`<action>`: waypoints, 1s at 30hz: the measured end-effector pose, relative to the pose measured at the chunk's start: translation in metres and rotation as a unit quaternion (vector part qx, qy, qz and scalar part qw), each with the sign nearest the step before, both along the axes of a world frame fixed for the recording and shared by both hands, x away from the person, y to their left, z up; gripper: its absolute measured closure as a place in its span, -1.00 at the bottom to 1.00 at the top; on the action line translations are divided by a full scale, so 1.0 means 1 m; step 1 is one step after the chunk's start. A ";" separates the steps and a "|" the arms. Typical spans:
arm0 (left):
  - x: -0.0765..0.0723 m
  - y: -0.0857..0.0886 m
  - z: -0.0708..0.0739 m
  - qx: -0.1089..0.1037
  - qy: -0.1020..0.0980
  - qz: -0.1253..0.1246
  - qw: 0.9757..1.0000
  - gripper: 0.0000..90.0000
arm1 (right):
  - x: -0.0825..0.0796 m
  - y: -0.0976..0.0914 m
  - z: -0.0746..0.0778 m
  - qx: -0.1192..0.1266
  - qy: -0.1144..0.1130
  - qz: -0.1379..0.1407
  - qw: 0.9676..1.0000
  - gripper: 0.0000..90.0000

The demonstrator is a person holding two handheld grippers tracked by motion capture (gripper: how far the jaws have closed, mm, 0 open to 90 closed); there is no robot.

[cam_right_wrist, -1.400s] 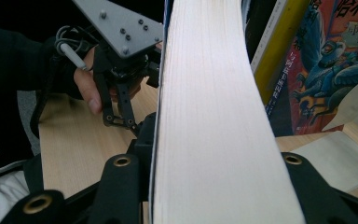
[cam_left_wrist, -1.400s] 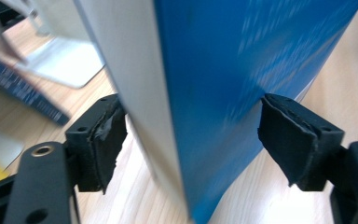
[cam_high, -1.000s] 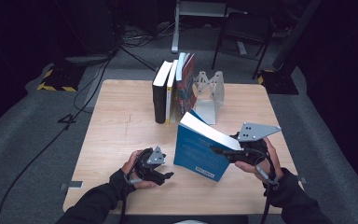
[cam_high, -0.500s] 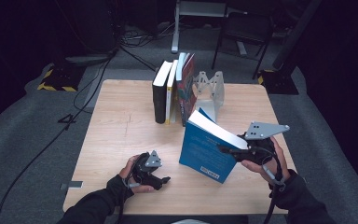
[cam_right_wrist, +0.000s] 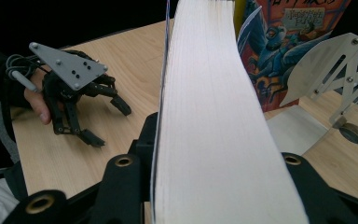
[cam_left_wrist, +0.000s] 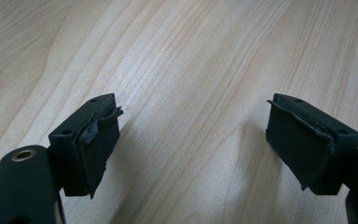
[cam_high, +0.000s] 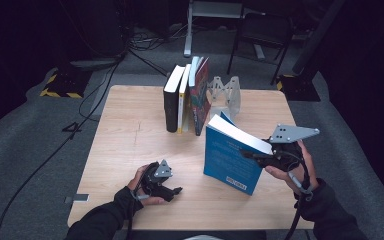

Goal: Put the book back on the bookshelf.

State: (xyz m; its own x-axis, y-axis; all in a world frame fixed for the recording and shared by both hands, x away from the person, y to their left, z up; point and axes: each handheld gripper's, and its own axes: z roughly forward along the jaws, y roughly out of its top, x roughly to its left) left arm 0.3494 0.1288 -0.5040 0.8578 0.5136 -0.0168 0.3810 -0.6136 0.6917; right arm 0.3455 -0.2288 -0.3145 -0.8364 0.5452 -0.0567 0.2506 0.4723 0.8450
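Between the right gripper's (cam_high: 252,155) jaws sits the page edge of the blue book (cam_high: 230,155), clamped across its full thickness; in the right gripper view the white page block (cam_right_wrist: 214,121) rises straight up from the jaws. The book stands tilted on the worktop (cam_high: 130,135), its lower corner resting on the wood and its top leaning toward the row of upright books (cam_high: 186,97) by the metal bookend (cam_high: 226,95).

The left gripper (cam_high: 172,192) has just been opening; its jaws now stand wide with nothing between them, only bare wood beneath, and it rests well apart from the book at the near edge.

The main risk I judge is the one-sided hold. With the grip on the fore-edge alone, the book's weight hangs off it, so the book could pivot or slide between the pads, or the loose cover could fan open. Swinging it toward the row, its corner might catch the red-covered book (cam_high: 200,95) and topple the leaning stack, or push the bookend back.
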 end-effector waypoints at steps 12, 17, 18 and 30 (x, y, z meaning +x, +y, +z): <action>0.001 -0.001 0.000 0.001 0.001 0.000 1.000 -0.63 | 0.012 0.003 0.010 -0.003 -0.002 -0.019 1.000 0.33; 0.001 -0.001 0.000 0.001 0.001 -0.002 1.000 -0.63 | 0.019 0.006 0.014 -0.010 -0.004 -0.029 1.000 0.33; 0.001 -0.001 0.000 0.001 0.001 -0.002 1.000 -0.63 | 0.020 0.006 0.015 -0.012 -0.006 -0.031 0.999 0.33; 0.002 -0.001 0.000 0.000 0.001 -0.004 1.000 -0.63 | 0.037 0.004 0.020 -0.015 -0.012 -0.059 0.998 0.33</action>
State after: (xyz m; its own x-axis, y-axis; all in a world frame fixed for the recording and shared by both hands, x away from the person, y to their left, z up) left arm 0.3511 0.1281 -0.5040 0.8617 0.5070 -0.0179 0.3773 -0.6168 0.6908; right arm 0.3825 -0.2251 -0.2944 -0.7652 0.6369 -0.0939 0.2854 0.4664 0.8373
